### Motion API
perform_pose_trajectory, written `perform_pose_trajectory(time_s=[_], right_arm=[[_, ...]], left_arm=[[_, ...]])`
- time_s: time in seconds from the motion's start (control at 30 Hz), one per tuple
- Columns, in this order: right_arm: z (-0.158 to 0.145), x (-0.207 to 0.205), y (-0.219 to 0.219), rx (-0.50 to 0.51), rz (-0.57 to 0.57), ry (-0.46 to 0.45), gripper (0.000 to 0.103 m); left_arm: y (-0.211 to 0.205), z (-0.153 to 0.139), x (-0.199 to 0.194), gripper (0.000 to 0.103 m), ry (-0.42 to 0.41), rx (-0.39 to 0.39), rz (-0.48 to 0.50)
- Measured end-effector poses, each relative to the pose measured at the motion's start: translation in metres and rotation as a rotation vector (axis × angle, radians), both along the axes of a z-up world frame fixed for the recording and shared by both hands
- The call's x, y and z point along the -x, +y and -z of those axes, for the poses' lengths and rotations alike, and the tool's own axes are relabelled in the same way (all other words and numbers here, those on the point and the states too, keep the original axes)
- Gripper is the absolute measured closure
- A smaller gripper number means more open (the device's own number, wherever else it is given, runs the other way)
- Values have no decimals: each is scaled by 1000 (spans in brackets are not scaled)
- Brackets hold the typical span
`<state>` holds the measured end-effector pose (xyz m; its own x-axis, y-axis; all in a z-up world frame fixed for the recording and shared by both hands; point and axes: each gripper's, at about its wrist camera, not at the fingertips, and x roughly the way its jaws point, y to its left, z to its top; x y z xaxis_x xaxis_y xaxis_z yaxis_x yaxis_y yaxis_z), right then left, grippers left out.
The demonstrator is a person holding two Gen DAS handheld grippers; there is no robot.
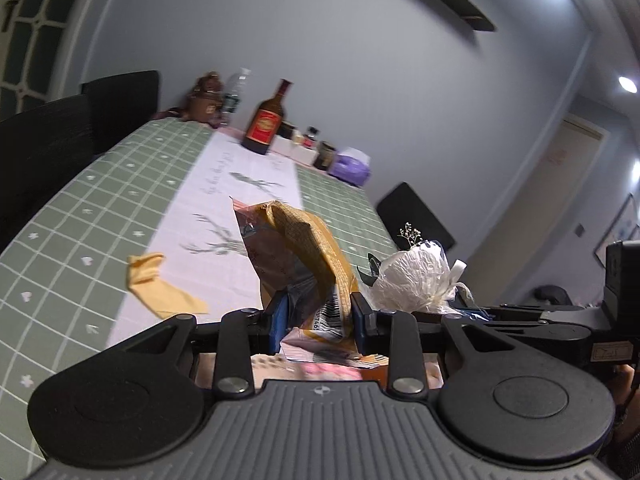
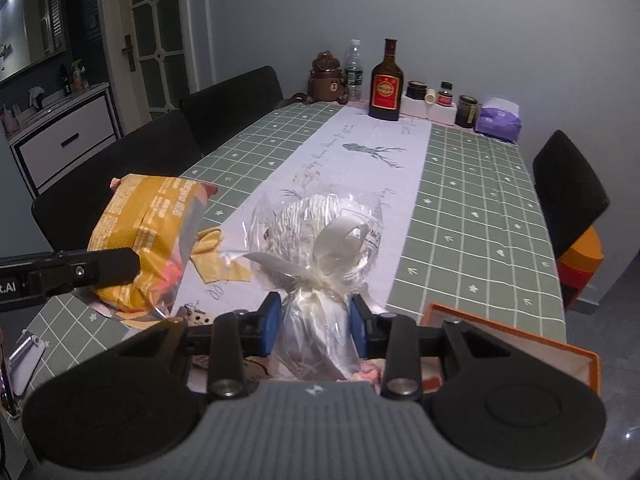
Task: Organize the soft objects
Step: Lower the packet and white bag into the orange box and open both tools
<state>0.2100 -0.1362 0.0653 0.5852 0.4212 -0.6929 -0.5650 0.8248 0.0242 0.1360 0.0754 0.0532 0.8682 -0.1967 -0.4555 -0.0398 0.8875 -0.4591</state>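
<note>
My left gripper (image 1: 318, 314) is shut on a yellow snack bag (image 1: 296, 256), which stands up above the table between the blue pads. The same snack bag (image 2: 140, 224) shows at the left of the right wrist view, with the left gripper's finger (image 2: 96, 270) clamped on its lower end. My right gripper (image 2: 314, 320) is shut on a clear plastic bag (image 2: 320, 236) of white stuffing, tied with a white ribbon, held by its neck. That white bag (image 1: 412, 276) appears to the right in the left wrist view. A yellow cloth scrap (image 1: 160, 286) lies on the white runner.
A green checked tablecloth (image 2: 472, 208) covers the long table. An orange-rimmed box (image 2: 520, 344) sits at the near right edge. Bottles, jars, a brown bear jar (image 2: 328, 80) and a purple tissue pack (image 2: 500, 120) line the far end. Black chairs (image 2: 568, 192) stand on both sides.
</note>
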Motion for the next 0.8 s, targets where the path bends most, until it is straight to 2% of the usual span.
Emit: perform_pose_trajectory(time_s=[0.17, 0.37, 0.6, 0.7, 0.8], right_arm=[[-11, 18, -56, 37, 91, -26, 67], [-9, 29, -116, 46, 202, -10, 67], [17, 33, -155, 98, 279, 21, 67], [33, 29, -163, 127, 287, 50, 67], [46, 23, -164, 163, 291, 66, 66]], left_arm=[[-48, -5, 1, 66, -7, -12, 132], [-107, 0, -11, 66, 18, -75, 278], [-168, 26, -27, 67, 77, -226, 373], [-190, 34, -27, 67, 91, -301, 410], [-203, 43, -34, 67, 120, -341, 425]])
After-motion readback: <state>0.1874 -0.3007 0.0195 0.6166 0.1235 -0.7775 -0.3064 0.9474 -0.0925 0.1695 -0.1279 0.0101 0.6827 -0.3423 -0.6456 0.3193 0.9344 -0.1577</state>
